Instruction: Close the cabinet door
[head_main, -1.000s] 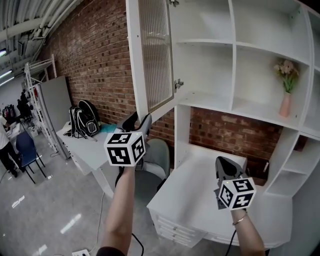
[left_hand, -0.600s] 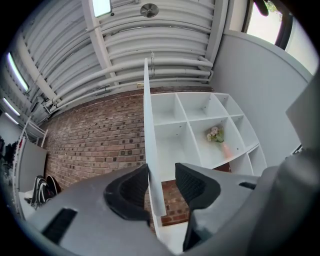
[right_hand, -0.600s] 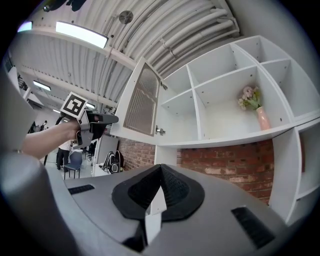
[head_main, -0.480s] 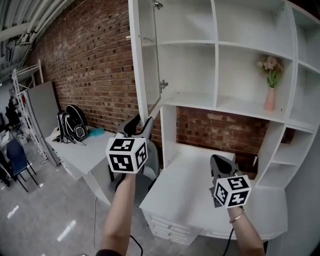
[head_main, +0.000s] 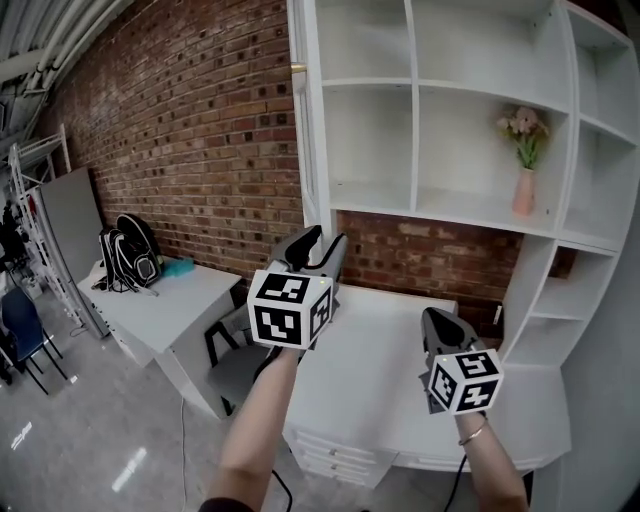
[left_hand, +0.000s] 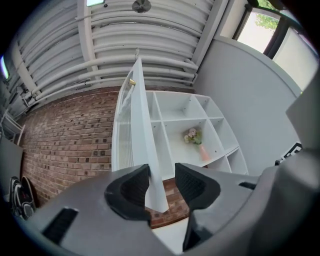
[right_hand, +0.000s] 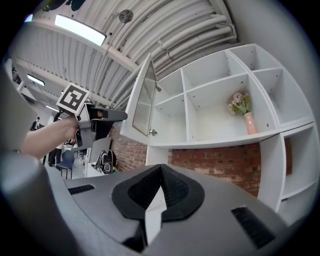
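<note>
Brick wall (head_main: 190, 150) fills the left of the head view, and beside it stands a white shelf unit (head_main: 415, 95) over a white desk (head_main: 385, 350). We see the cabinet door (head_main: 303, 150) almost edge-on at the unit's left side, standing out from it and not closed. The left gripper (head_main: 325, 240) is raised just below and in front of the door's lower end. The right gripper (head_main: 436, 322) hangs lower, over the desk, well apart from the door. A pink vase with flowers (head_main: 523, 185) stands on a shelf at the right. A dark backpack (head_main: 128, 250) lies on a second table (head_main: 175, 300) by the wall.

From the left gripper view, the left gripper (left_hand: 162, 182) has its jaws a little apart, and the lower corner of the cabinet door (left_hand: 142, 135) stands between them. The door lies close against the left pad (left_hand: 131, 187), while a gap shows before the right pad (left_hand: 196, 185), so we do not see it clamped.

From the right gripper view, the right gripper (right_hand: 160, 170) has its jaws pressed together with nothing between them. Beyond it we see the left gripper (right_hand: 95, 122) just beside the open cabinet door (right_hand: 142, 100), and the vase with flowers (right_hand: 247, 120) on its shelf.
</note>
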